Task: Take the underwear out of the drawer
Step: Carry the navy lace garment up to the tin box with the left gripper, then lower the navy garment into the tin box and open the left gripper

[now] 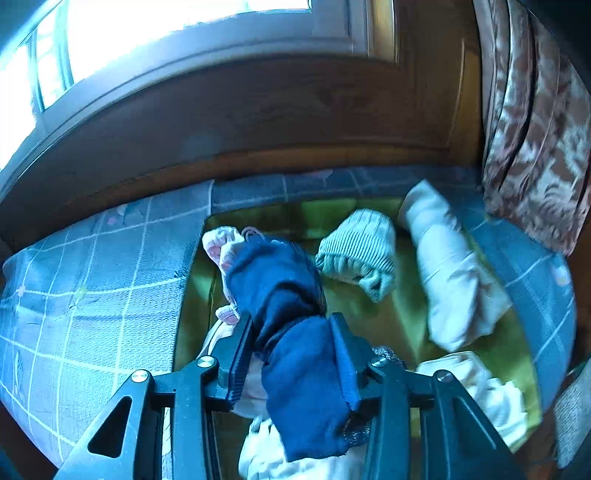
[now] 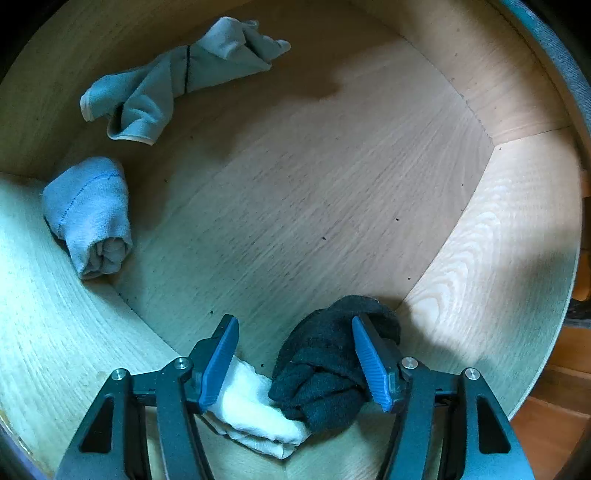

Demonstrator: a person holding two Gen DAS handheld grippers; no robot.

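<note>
The left tongs point down over a bed, and a navy blue piece of underwear lies between their two pads. The right pad touches the cloth; the left pad stands close beside it, and whether it presses cannot be told. Past the navy piece, toward 11 o'clock, a pink and white patterned piece sticks out from under it. At 1 o'clock lies a pale green ribbed bundle, and at 2 o'clock a long white roll. More white cloth sits at 4 o'clock, near the tongs' right arm. All of these rest on a green mat laid over a grey-blue checked bedcover. Beyond the bed runs a dark wooden wall, with a bright window above it at 11 o'clock and a brown patterned curtain at 2 o'clock.

The right tongs point down into a pale wooden drawer with their blue pads apart. A black rolled piece lies between them, against the right pad, clear of the left one. A white piece lies by the left pad, at 7 o'clock. Further out, at 9 o'clock, a light blue roll rests against the drawer wall, and at 11 o'clock a grey-green piece lies loosely spread.
</note>
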